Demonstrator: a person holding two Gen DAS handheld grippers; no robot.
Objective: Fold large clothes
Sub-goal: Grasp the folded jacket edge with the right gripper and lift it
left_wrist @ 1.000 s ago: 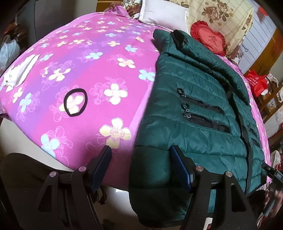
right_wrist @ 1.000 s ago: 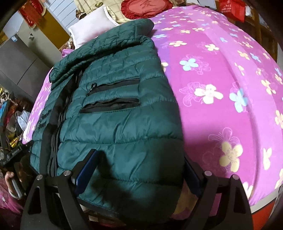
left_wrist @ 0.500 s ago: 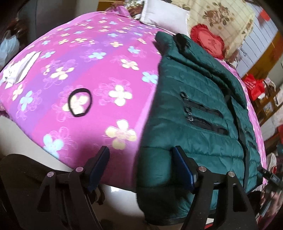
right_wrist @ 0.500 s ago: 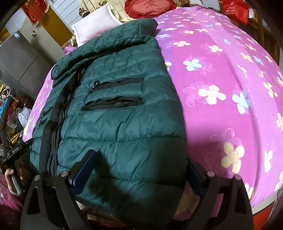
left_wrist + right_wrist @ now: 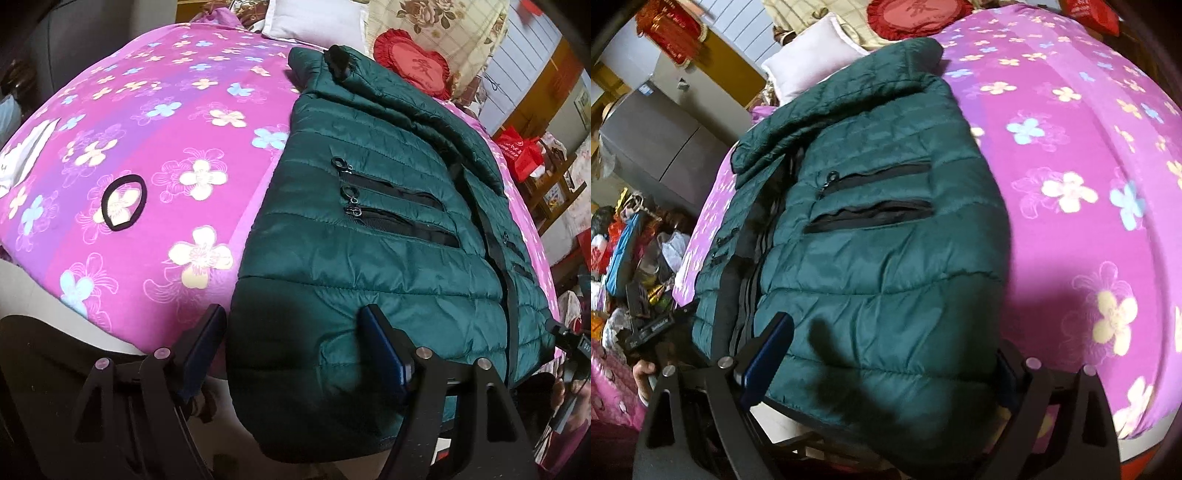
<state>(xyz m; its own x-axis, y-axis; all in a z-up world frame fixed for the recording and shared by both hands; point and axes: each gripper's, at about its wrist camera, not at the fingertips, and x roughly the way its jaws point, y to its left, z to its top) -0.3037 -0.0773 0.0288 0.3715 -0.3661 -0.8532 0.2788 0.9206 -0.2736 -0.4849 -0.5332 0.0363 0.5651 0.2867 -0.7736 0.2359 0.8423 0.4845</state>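
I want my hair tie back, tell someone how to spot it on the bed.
Start at the pink flowered bedspread with the green jacket on it. Left of the jacket, apart from it, lies the black hair tie, a thin loop ringing one cream flower.

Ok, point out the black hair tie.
In the left wrist view, the hair tie lies on the pink bedspread, left of the jacket.

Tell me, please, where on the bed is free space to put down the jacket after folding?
The widest bare patch of the pink bedspread lies between the green jacket and the far bed edge, seen from the right wrist. On the other side, a black hair band and a white paper take some room. The pillows crowd the head.
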